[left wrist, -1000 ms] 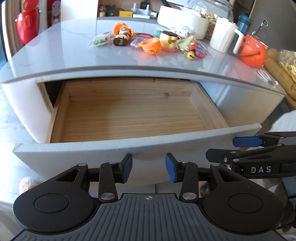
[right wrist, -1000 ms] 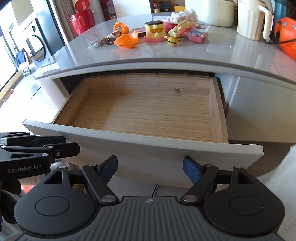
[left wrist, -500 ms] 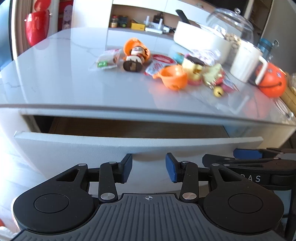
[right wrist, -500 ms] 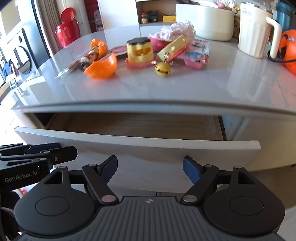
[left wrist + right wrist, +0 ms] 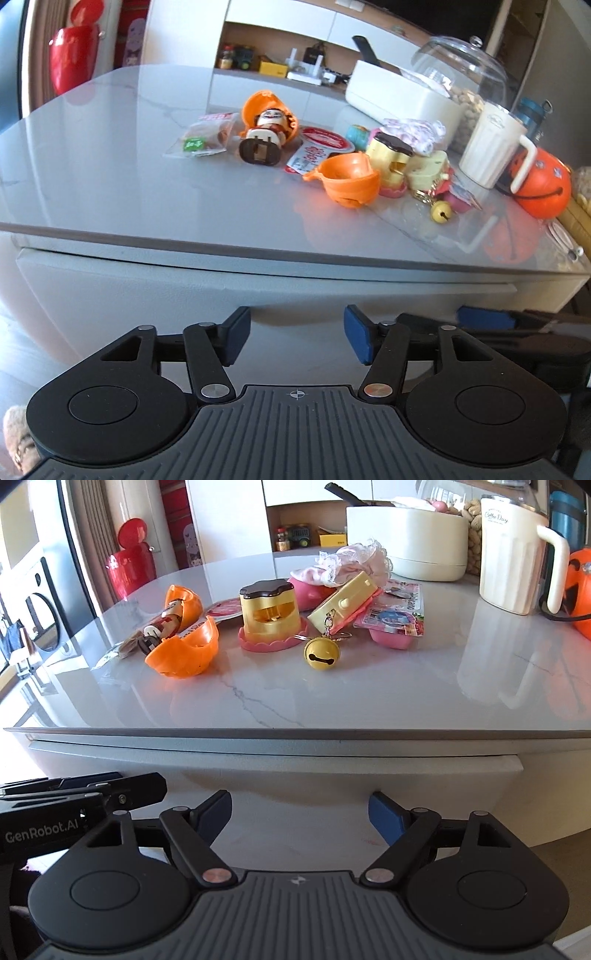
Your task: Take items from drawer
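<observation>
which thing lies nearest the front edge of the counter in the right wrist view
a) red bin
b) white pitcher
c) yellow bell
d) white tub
c) In the right wrist view the yellow bell sits closest to the counter's front edge, ahead of the toys; the white pitcher and white tub stand farther back.

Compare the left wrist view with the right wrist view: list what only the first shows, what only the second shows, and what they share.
Only the left wrist view: the toy figure's face, a glass dome and the left gripper, its jaws opening with nothing between them.

Only the right wrist view: the "Coffee Day" lettering on the jug, a round-windowed appliance at far left, and the open right gripper.

Both: the closed drawer front, the grey countertop, the orange shell half, the yellow bell and the red bin.
</observation>
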`<state>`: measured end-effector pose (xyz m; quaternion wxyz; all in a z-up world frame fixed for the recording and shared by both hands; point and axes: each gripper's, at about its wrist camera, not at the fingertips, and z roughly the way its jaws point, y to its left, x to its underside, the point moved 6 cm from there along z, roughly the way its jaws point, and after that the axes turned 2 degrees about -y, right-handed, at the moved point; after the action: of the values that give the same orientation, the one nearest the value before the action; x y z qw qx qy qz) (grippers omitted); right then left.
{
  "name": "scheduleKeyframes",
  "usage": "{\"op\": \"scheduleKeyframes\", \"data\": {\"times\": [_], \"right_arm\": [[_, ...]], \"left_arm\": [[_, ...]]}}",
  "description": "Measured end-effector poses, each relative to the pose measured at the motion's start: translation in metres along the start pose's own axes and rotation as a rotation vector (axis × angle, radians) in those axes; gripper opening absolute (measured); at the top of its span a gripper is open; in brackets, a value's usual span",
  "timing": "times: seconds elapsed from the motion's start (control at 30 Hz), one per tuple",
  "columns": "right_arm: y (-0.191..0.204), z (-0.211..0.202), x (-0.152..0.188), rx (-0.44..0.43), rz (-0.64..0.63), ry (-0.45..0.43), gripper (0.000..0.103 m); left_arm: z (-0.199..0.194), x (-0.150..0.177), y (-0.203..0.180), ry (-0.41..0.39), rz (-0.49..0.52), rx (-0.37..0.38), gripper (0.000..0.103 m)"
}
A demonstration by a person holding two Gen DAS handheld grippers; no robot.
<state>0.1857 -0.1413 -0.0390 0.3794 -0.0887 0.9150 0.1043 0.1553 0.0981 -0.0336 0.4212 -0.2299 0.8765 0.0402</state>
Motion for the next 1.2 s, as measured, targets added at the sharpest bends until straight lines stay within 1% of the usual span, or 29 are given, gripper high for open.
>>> {"op": "scheduleKeyframes", "data": {"times": [0.13, 0.2, 0.3, 0.43, 0.5, 0.6, 0.67, 0.8, 0.9, 1.0, 1.1, 1.2], "right_arm": [[-0.014, -0.007, 0.002, 0.052, 0.016, -0.031, 0.08], [-0.022, -0.004, 0.004, 0.07, 0.038, -0.02, 0.08], [-0.027, 0.002, 0.009, 0.109, 0.04, 0.005, 0.08], [-0.021, 0.001, 0.011, 0.128, 0.011, 0.004, 0.08], [-0.017, -0.003, 0.012, 0.134, -0.008, -0.004, 0.08], [-0.016, -0.011, 0.015, 0.14, -0.015, -0.014, 0.08], [-0.019, -0.018, 0.018, 0.143, 0.001, -0.012, 0.08], [-0.021, -0.037, 0.027, 0.122, 0.034, -0.013, 0.08], [-0.017, -0.051, 0.035, 0.101, 0.045, -0.015, 0.08], [-0.009, -0.069, 0.042, 0.053, 0.061, -0.019, 0.081], [0.001, -0.09, 0.058, 0.021, 0.044, -0.022, 0.081], [0.015, -0.108, 0.079, -0.006, -0.013, -0.049, 0.082]], "left_arm": [[0.004, 0.006, -0.002, -0.006, 0.028, 0.008, 0.065], [0.004, 0.007, -0.004, -0.008, 0.039, 0.02, 0.07], [0.005, 0.009, -0.006, -0.012, 0.06, 0.025, 0.073], [0.005, 0.011, -0.006, -0.021, 0.071, 0.033, 0.073], [0.004, 0.013, -0.004, -0.022, 0.069, 0.029, 0.069], [0.003, 0.02, 0.004, 0.004, 0.041, 0.006, 0.068], [-0.005, 0.025, 0.007, 0.017, 0.018, 0.01, 0.068], [-0.029, 0.033, 0.001, -0.001, 0.047, 0.012, 0.068], [-0.053, 0.043, -0.001, -0.008, 0.035, 0.034, 0.068], [-0.08, 0.06, 0.002, -0.013, 0.046, 0.02, 0.068], [-0.099, 0.073, 0.006, -0.031, 0.044, -0.003, 0.068], [-0.101, 0.073, 0.004, -0.052, 0.057, -0.014, 0.068]]}}
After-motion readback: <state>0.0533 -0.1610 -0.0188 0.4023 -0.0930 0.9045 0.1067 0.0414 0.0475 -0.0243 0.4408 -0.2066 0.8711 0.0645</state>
